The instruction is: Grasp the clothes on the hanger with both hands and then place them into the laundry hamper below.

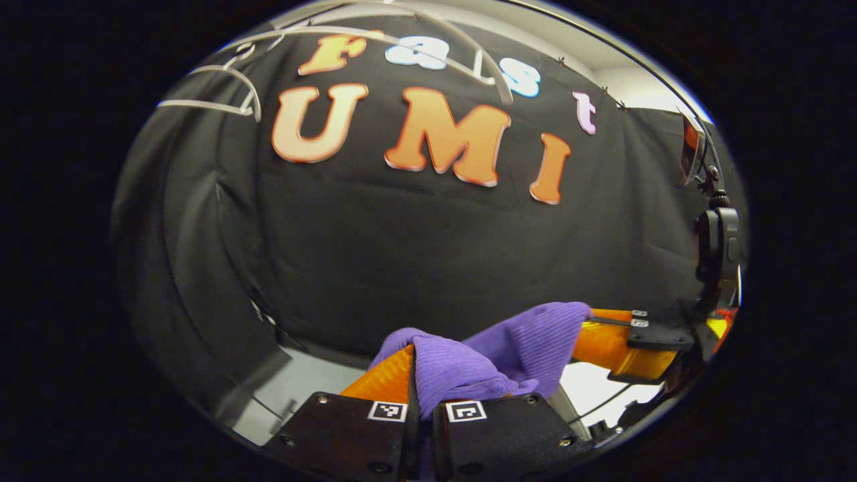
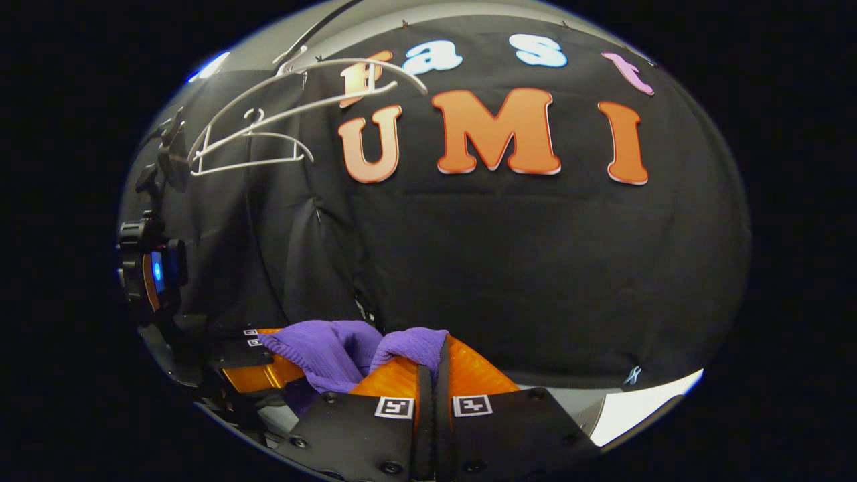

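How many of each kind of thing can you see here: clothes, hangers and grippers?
Purple garment: 1, pinched by both grippers
White hangers: 2 at least, bare, up by the black wall; the wires overlap, so the exact count is hard to tell
Grippers: 2, the left gripper and the right gripper, side by side
Total: 5 at least

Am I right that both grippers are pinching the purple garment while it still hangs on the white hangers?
Not quite: both grippers do pinch the purple garment, but it is off the white hangers, which hang bare up by the wall in the right gripper view.
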`<state>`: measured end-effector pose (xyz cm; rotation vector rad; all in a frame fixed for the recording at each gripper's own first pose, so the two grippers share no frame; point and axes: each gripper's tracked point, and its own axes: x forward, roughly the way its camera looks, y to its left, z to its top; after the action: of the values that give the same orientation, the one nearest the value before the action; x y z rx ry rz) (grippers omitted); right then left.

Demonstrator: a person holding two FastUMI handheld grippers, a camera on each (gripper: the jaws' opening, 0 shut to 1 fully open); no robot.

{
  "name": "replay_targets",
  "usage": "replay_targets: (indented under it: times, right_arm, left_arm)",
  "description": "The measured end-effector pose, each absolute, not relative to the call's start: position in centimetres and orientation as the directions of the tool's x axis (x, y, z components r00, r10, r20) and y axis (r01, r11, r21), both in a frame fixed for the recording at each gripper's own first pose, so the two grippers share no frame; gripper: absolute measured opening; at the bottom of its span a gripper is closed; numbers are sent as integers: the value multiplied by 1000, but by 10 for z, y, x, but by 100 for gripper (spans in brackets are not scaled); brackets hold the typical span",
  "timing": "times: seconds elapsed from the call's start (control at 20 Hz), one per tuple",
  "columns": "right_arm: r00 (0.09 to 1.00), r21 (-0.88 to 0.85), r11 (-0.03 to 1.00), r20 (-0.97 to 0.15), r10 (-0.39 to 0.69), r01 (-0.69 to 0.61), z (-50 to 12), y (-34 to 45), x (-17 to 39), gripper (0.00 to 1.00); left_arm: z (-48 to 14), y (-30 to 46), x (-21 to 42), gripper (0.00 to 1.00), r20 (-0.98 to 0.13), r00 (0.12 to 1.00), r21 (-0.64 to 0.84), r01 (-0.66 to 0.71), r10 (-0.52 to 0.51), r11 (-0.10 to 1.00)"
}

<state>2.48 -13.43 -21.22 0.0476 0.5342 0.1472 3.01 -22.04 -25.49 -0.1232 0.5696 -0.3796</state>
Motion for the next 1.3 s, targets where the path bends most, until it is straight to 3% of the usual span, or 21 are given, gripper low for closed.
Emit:
replay_targets:
  times: [0.15,0.3,0.6,0.65,0.75,0.95,1.0,1.1,1.15,1.2,1.25,1.3]
  right_arm:
    - [771,118,989,-620,147,-94,-250,-137,6,8]
    - [696,172,984,-702,155,-46,-283,-130,-19,8]
    - [588,187,982,-792,163,-20,-315,-127,-34,8]
    - [567,188,982,-807,166,-20,-322,-126,-38,8]
    - [538,185,983,-828,158,-4,-330,-129,-44,8]
    - [535,202,979,-830,156,28,-330,-130,-40,8]
    - [537,200,980,-829,156,24,-331,-129,-40,8]
    - [538,191,981,-828,154,13,-332,-127,-39,9]
    - [537,191,982,-829,157,7,-329,-126,-39,9]
    - [536,193,981,-829,162,2,-331,-123,-39,10]
    - [532,196,981,-830,167,-1,-331,-122,-39,10]
    - [525,197,980,-834,171,-6,-332,-121,-39,15]
  left_arm:
    - [-300,-224,1,12,-664,644,-326,209,-380,922]
    - [-327,-212,-19,9,-743,589,-338,80,-318,938]
    - [-346,-193,-44,9,-786,563,-300,11,-254,954]
    - [-349,-191,-46,14,-793,555,-304,-5,-250,953]
    - [-354,-190,-51,9,-809,532,-318,-36,-251,947]
    - [-356,-182,-51,9,-814,532,-310,-62,-232,949]
    - [-356,-182,-51,5,-814,534,-303,-56,-228,951]
    - [-355,-181,-52,9,-818,531,-288,-46,-221,956]
    - [-355,-182,-51,4,-818,531,-288,-43,-222,957]
    - [-357,-181,-51,11,-820,530,-280,-44,-215,959]
    - [-359,-180,-50,11,-823,528,-276,-49,-210,960]
    - [-361,-175,-52,26,-830,523,-263,-58,-195,963]
